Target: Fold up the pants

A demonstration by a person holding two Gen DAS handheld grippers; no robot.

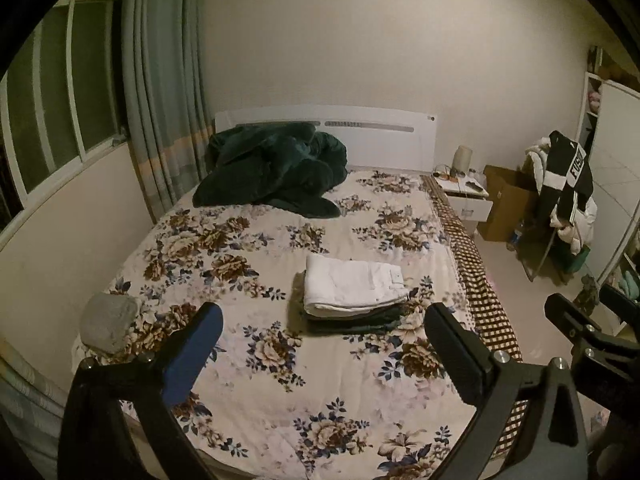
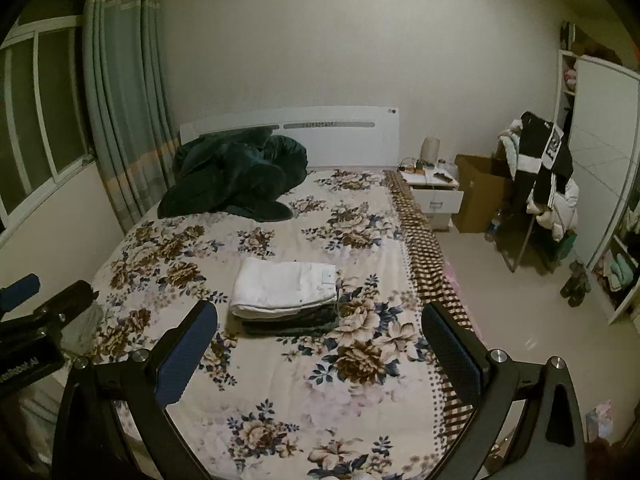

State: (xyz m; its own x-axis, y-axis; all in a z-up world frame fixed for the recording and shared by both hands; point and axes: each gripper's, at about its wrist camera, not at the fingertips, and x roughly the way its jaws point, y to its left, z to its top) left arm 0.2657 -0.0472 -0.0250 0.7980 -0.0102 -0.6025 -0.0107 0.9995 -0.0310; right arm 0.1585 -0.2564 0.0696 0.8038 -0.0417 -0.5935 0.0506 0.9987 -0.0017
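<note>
Nearest: left gripper (image 1: 322, 342) and right gripper (image 2: 320, 340), both held level above the foot of the bed (image 1: 280, 400), jaws spread wide, nothing between them. Item: white pants (image 1: 354, 286), folded into a neat rectangle, topmost on a small stack of dark folded garments (image 1: 352, 322), resting mid-bed on the floral sheet. Position: stack lies ahead of both grippers, well apart from the fingertips, untouched. Beyond: crumpled dark green blanket (image 1: 272, 168) against the white headboard (image 1: 380, 136).

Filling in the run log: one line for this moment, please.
stage: pants folded | white pants atop dark stack on bed | left tongs: open, empty | right tongs: open, empty
</note>
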